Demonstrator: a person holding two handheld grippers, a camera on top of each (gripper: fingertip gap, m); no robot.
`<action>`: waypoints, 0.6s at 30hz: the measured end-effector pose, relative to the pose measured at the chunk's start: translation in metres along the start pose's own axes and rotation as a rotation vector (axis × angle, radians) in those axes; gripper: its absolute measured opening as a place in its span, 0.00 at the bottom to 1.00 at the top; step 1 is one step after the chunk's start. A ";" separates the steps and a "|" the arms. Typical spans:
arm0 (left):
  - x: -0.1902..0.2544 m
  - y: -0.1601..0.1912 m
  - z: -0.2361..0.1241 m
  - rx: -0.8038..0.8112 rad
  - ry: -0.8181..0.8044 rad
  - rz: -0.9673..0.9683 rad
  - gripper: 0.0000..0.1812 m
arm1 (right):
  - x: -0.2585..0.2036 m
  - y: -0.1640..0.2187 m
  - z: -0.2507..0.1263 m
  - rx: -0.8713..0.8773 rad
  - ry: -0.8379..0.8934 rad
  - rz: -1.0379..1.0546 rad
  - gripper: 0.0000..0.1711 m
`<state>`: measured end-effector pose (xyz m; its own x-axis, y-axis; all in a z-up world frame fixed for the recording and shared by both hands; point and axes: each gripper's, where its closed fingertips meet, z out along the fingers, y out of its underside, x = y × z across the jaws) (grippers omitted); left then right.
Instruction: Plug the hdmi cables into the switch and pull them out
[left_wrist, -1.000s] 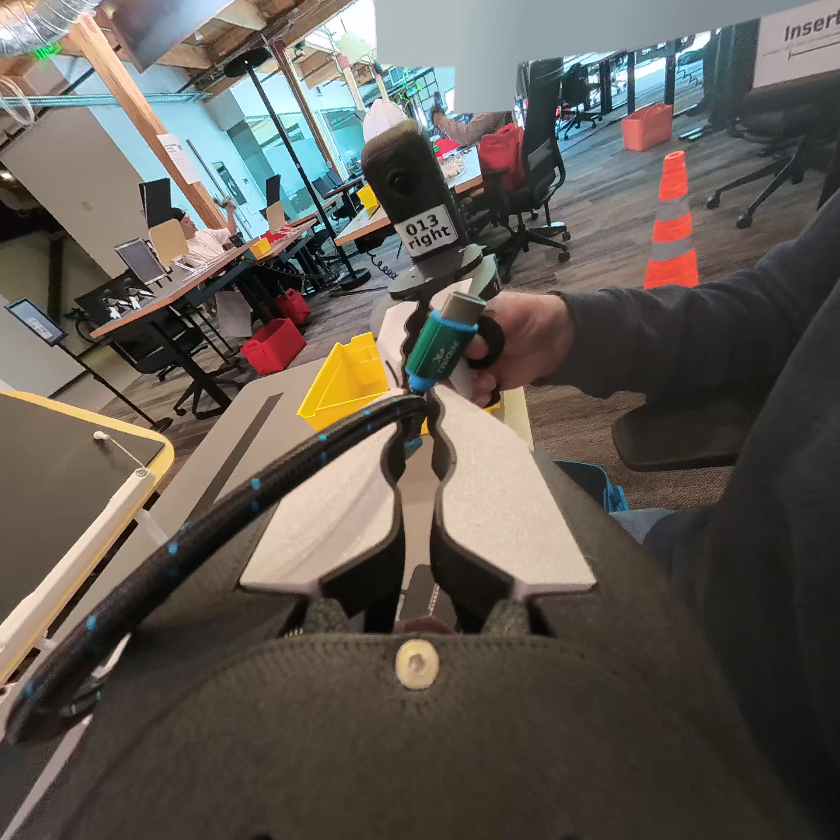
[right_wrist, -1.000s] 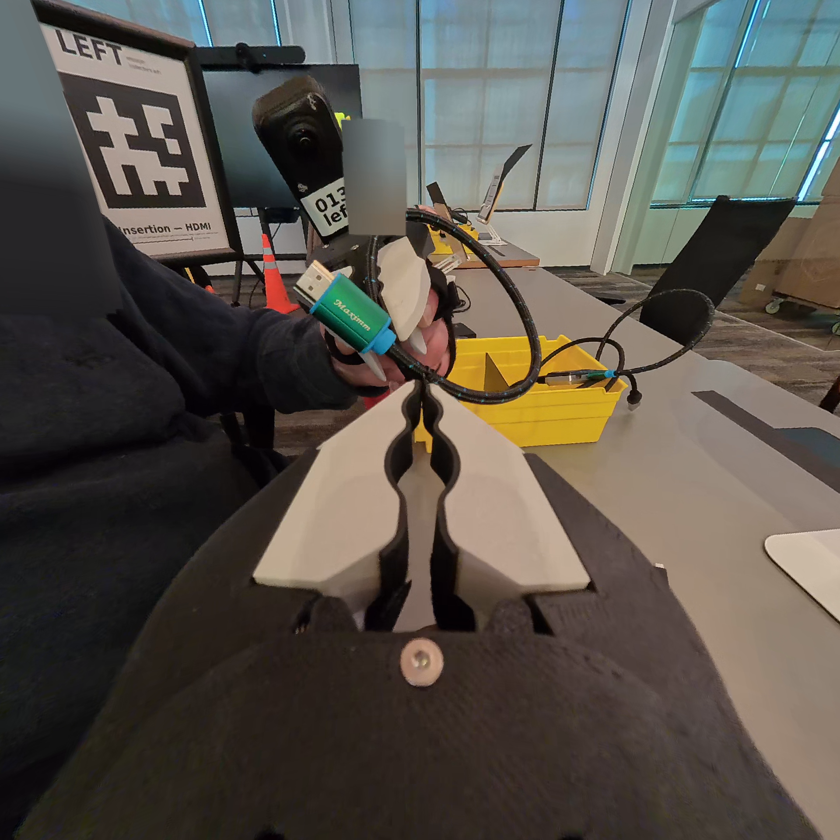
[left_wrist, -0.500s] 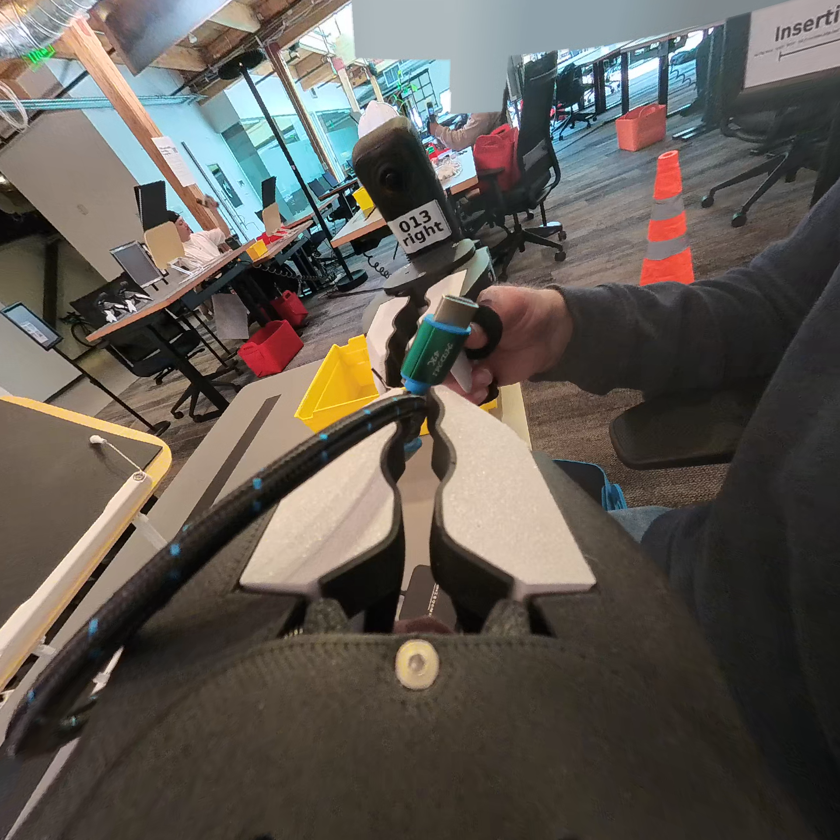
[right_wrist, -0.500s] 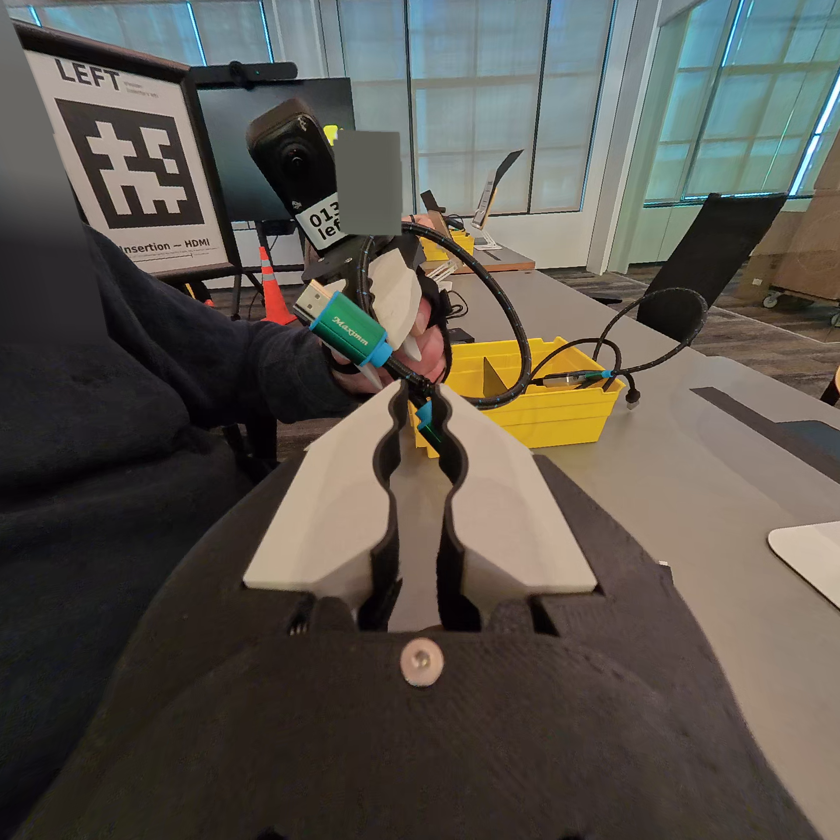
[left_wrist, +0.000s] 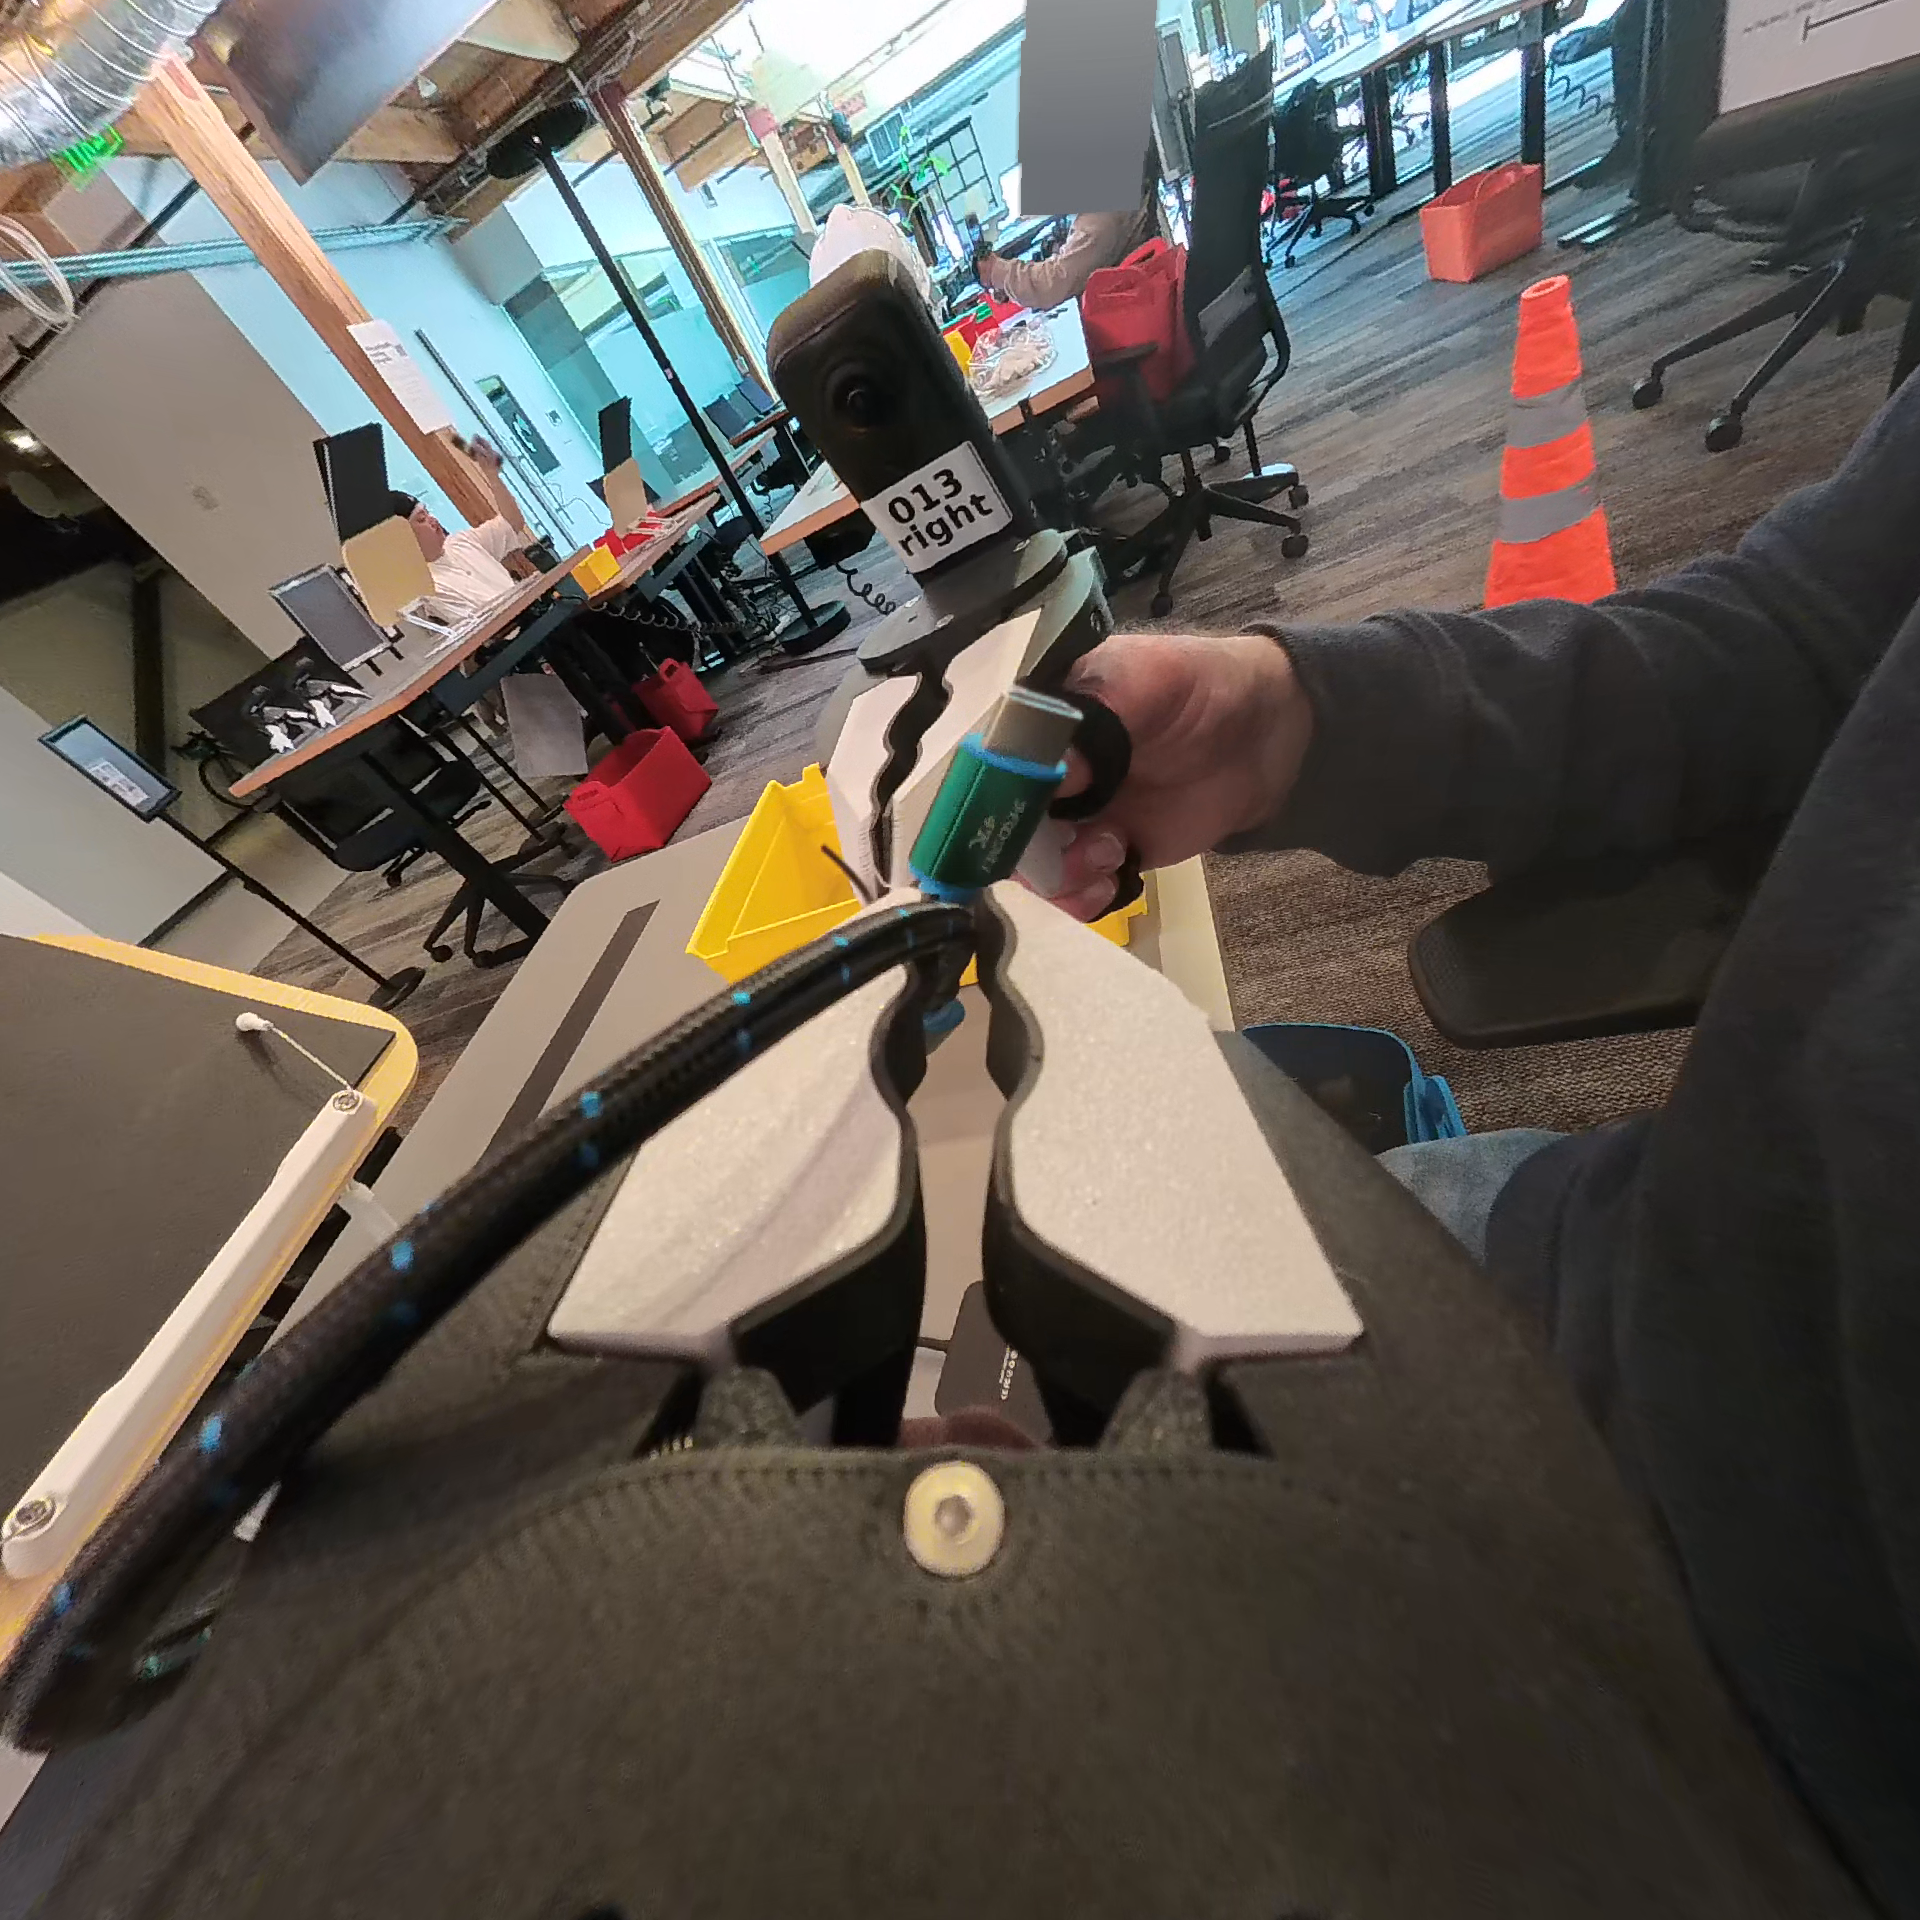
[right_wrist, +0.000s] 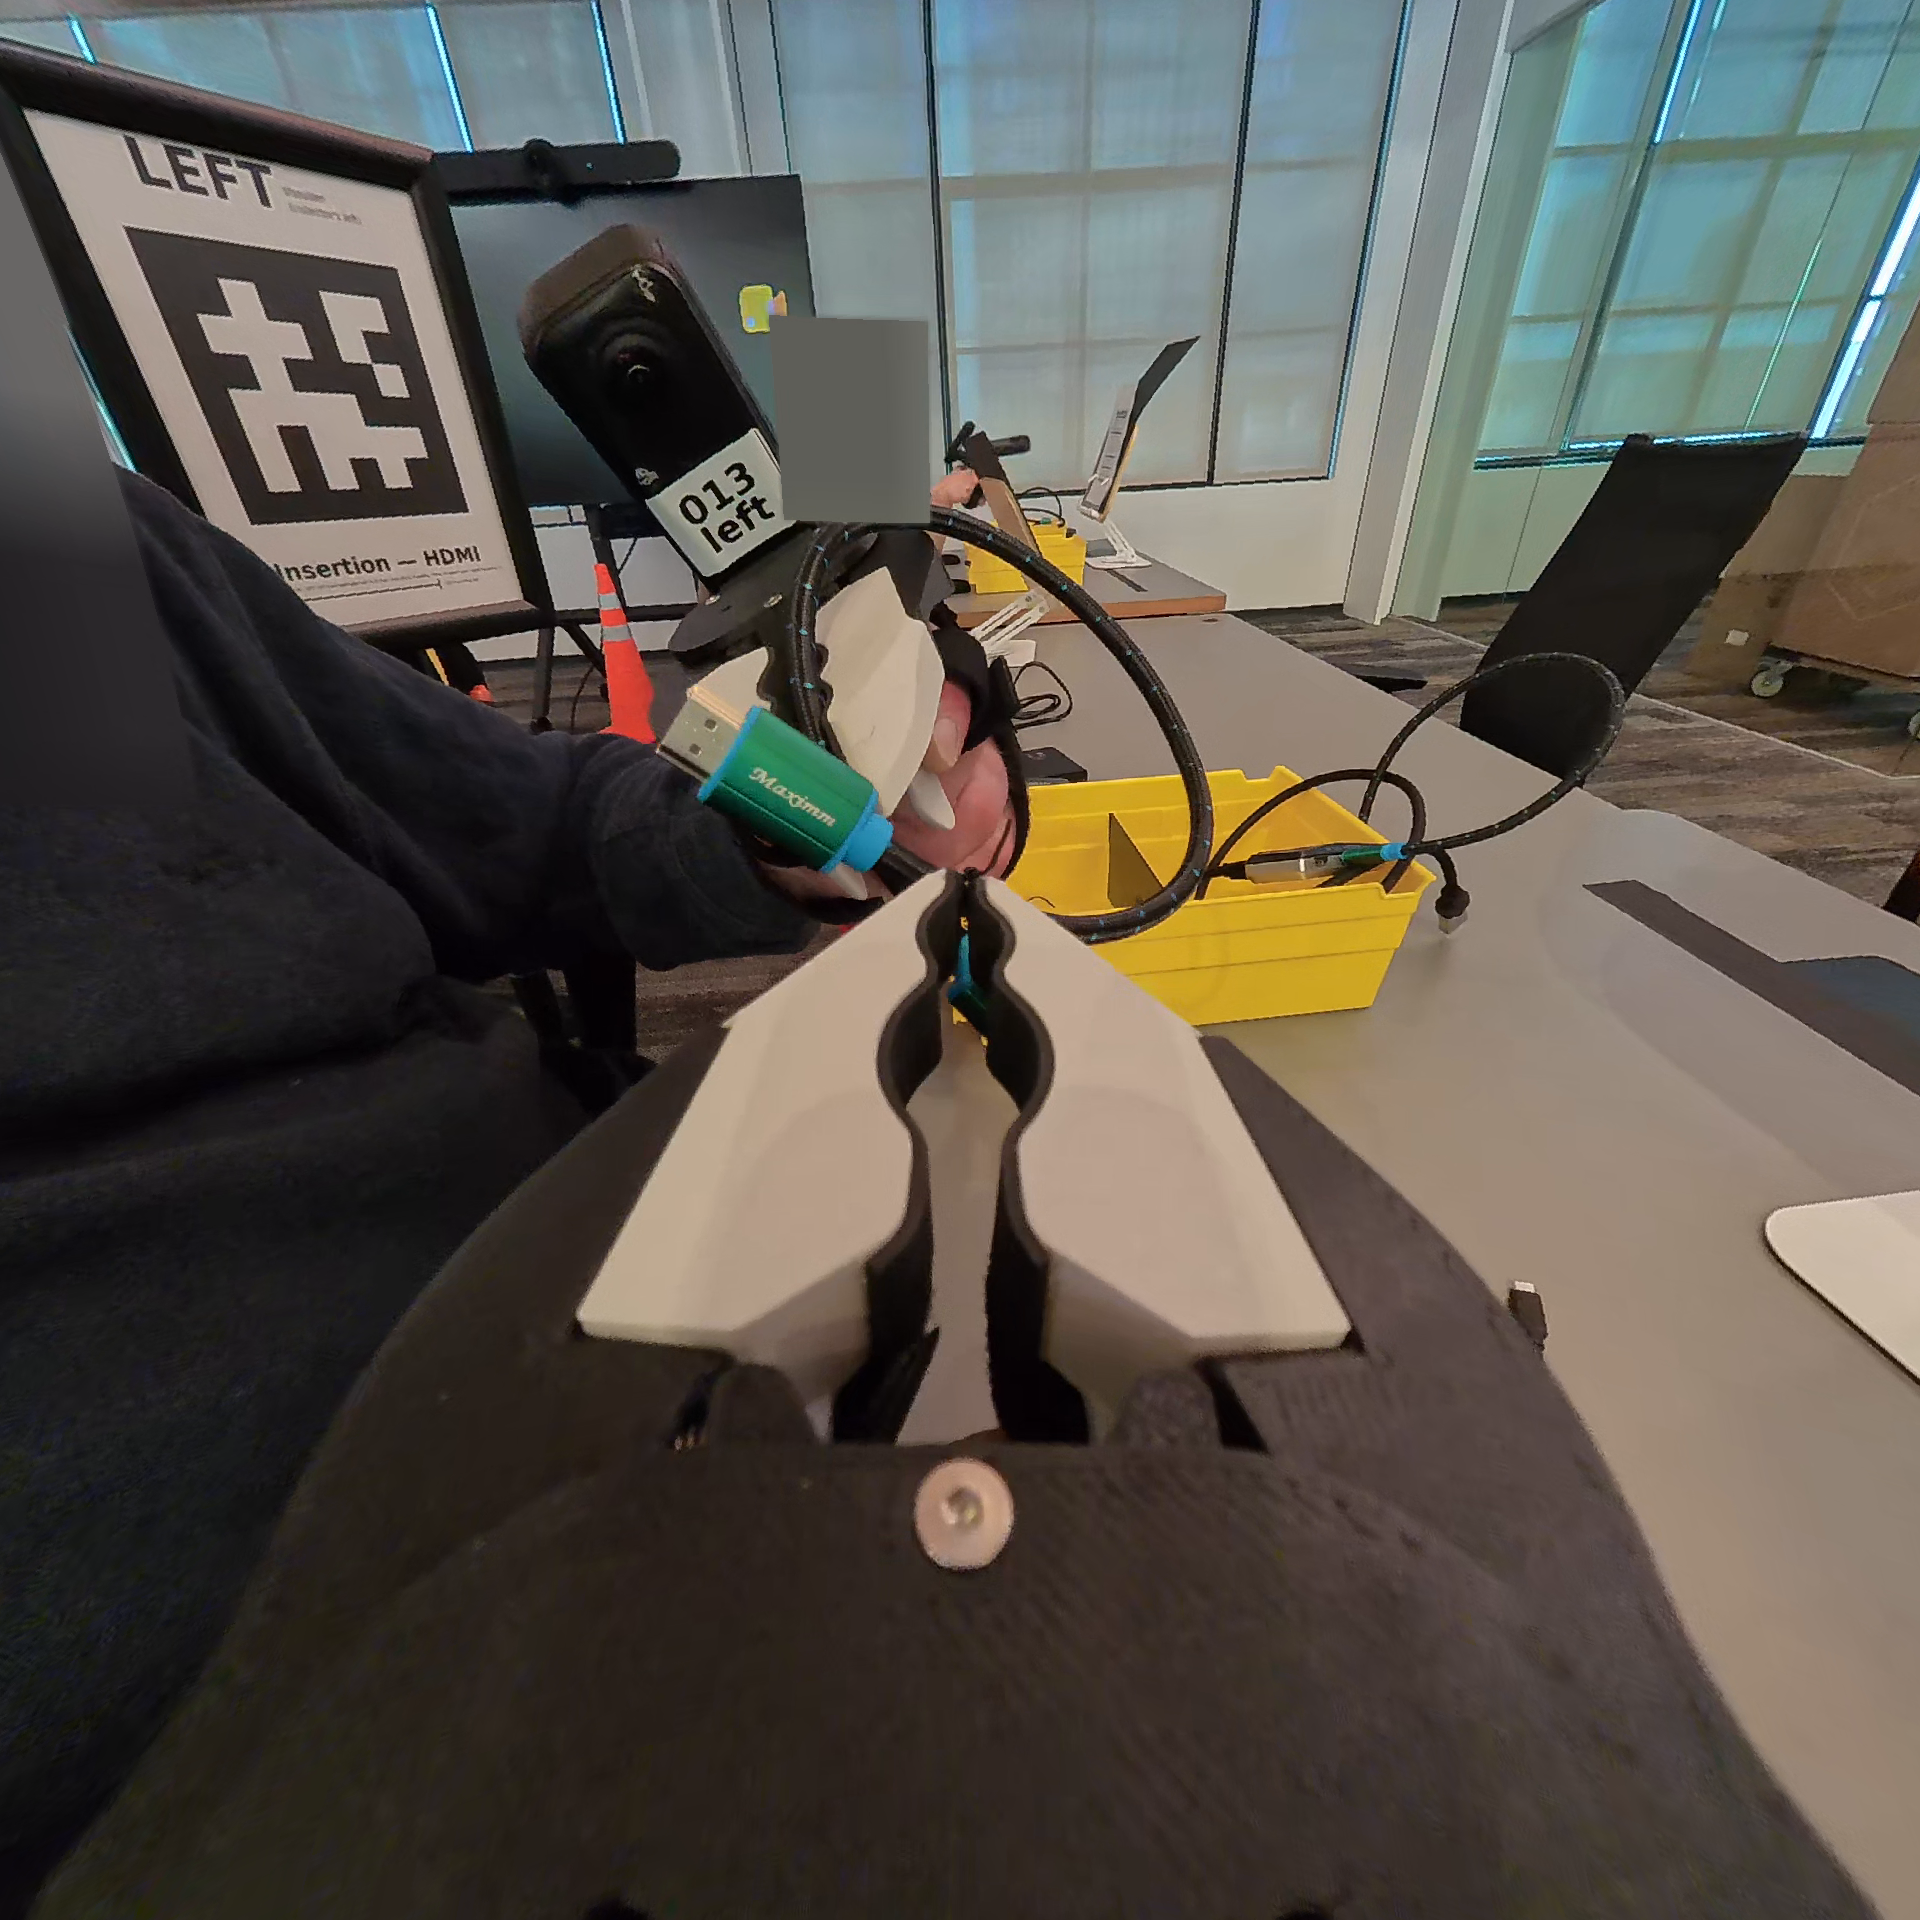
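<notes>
Pinches the braided HDMI cable (left_wrist: 582, 1122) in the left gripper (left_wrist: 956, 925), jaws closed just behind the green plug (left_wrist: 982, 821), which juts up past the fingertips, clear of the grey table (right_wrist: 1558, 1143). Faces the right gripper (right_wrist: 966, 894) close opposite, its jaws narrowed almost to touching at the tips, with a teal sliver in the gap, possibly gripped, though impossible to tell. Leaves a second cable (right_wrist: 1309, 862) lying in the yellow bin (right_wrist: 1247, 956) behind.
</notes>
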<state>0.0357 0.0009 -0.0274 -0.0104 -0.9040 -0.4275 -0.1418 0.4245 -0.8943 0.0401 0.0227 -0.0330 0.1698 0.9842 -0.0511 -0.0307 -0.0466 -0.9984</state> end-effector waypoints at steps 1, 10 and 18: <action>0.000 0.000 0.000 0.001 0.001 0.000 0.03 | 0.000 0.000 0.000 0.001 -0.001 0.001 0.00; 0.001 0.000 0.001 0.011 0.016 -0.031 0.03 | -0.001 0.001 0.000 -0.029 0.017 -0.040 0.00; 0.000 0.004 0.001 0.015 0.033 -0.066 0.03 | -0.002 0.002 0.003 -0.033 0.010 -0.037 0.00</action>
<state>0.0365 0.0024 -0.0310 -0.0346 -0.9311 -0.3630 -0.1282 0.3643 -0.9224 0.0363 0.0212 -0.0353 0.1801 0.9835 -0.0143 0.0080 -0.0160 -0.9998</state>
